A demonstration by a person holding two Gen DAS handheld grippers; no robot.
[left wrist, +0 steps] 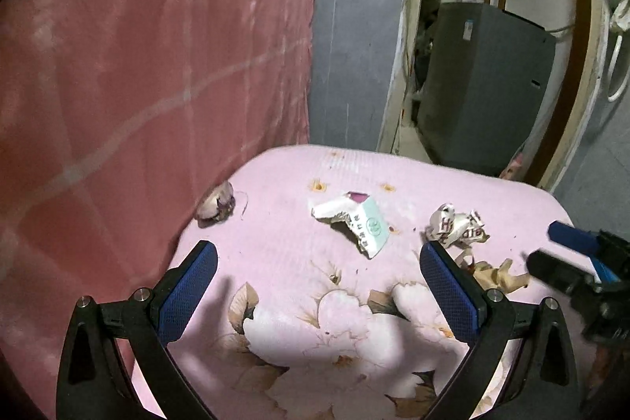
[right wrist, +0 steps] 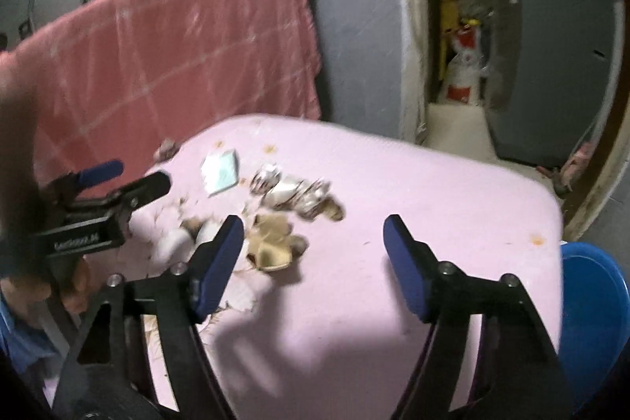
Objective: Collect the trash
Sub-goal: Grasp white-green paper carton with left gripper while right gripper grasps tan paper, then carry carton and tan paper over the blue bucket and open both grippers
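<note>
Trash lies on a pink flowered cushion (left wrist: pixel 283 254). A torn white and green wrapper (left wrist: pixel 354 219) lies mid-cushion, a crumpled printed paper (left wrist: pixel 456 227) to its right, a brown crumpled scrap (left wrist: pixel 500 274) nearer, and a purple-white scrap (left wrist: pixel 218 203) at the left edge. My left gripper (left wrist: pixel 319 286) is open and empty, above the cushion short of the wrapper. My right gripper (right wrist: pixel 311 254) is open and empty over the cushion (right wrist: pixel 413 184); the brown scrap (right wrist: pixel 275 243) lies beside its left finger. The wrapper (right wrist: pixel 220 172) and printed paper (right wrist: pixel 291 195) lie beyond.
A pink cloth (left wrist: pixel 138 65) hangs over furniture at the left. A grey box (left wrist: pixel 480 85) stands in the doorway behind. A blue bin (right wrist: pixel 590 321) sits at the cushion's right edge. The right gripper (left wrist: pixel 579 262) shows in the left wrist view; the left gripper (right wrist: pixel 106 191) shows in the right.
</note>
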